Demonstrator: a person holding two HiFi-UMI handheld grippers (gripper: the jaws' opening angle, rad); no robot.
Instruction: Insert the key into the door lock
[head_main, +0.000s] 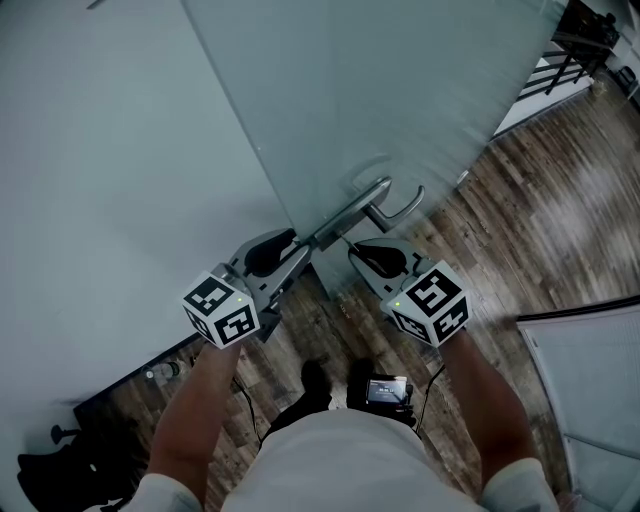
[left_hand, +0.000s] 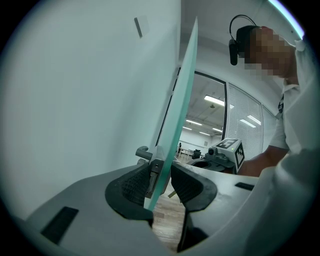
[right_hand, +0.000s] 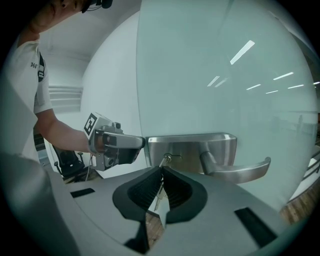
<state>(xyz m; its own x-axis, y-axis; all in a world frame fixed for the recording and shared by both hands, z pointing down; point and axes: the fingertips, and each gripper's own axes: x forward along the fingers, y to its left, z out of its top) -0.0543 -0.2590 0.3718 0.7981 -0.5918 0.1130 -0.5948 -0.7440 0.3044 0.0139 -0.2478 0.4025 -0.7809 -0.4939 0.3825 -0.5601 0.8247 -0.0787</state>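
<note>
A frosted glass door (head_main: 400, 90) stands ajar with a steel lock plate (right_hand: 190, 150) and lever handle (right_hand: 242, 170) at its edge. My right gripper (right_hand: 161, 172) is shut on a small metal key (right_hand: 159, 186) held upright between the pads. The key's top end meets the keyhole (right_hand: 166, 159) in the plate; how deep it sits I cannot tell. My left gripper (left_hand: 159, 170) straddles the door's edge (left_hand: 172, 125) just below the lock, its pads (left_hand: 131, 187) pressed on both faces of the glass. In the head view the left gripper (head_main: 297, 243) and right gripper (head_main: 352, 250) flank the handle (head_main: 385, 205).
A white wall (head_main: 110, 150) runs left of the door. Wood flooring (head_main: 540, 230) lies beyond and below. Dark gear (head_main: 60, 460) sits on the floor at lower left, and a pale panel (head_main: 590, 390) stands at lower right. A small device (head_main: 387, 390) hangs at the person's waist.
</note>
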